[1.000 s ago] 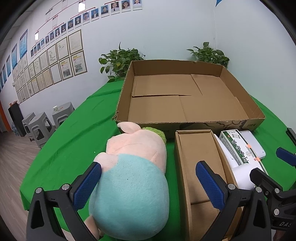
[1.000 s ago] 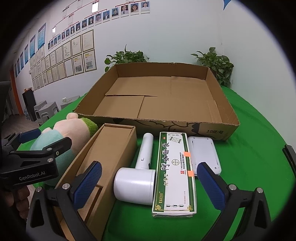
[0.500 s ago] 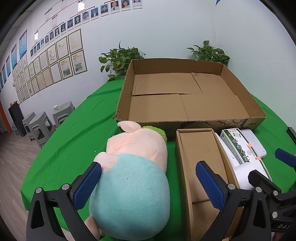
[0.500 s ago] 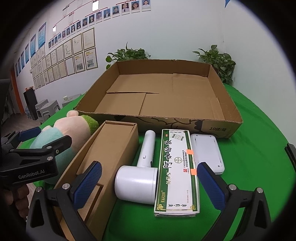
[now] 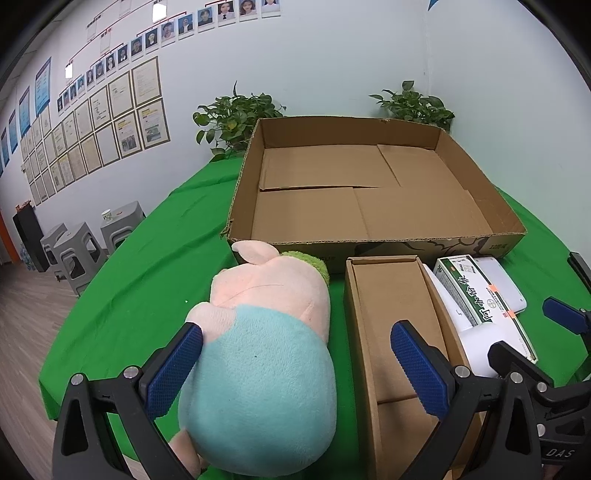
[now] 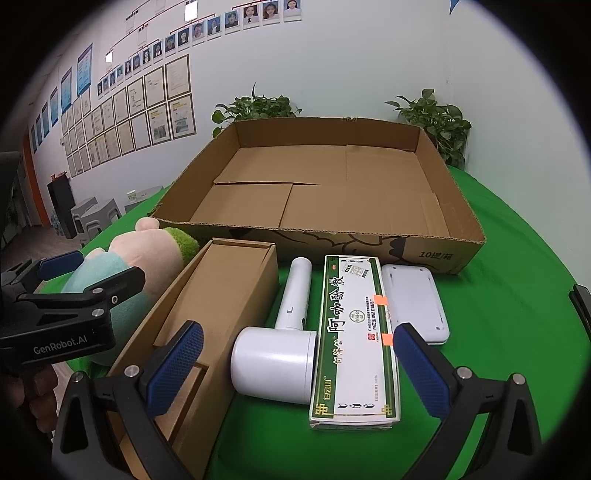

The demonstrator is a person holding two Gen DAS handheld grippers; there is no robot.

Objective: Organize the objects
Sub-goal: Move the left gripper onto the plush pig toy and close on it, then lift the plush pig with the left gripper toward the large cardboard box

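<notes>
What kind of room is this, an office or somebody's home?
Most likely an office or company workspace, not a home. The wall carries rows of framed certificates and staff portrait photos, grey stools stand on the floor, and potted plants sit behind the green-covered table.

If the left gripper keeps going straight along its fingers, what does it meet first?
Most likely the plush pig: its teal body already sits between the open left gripper fingers. The narrow cardboard box lies under the right finger; clearance there is unclear.

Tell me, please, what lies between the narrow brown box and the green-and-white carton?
The white hair dryer lies between the narrow brown box and the green-and-white carton, handle pointing toward the big tray box. The right wrist view shows it best.
</notes>
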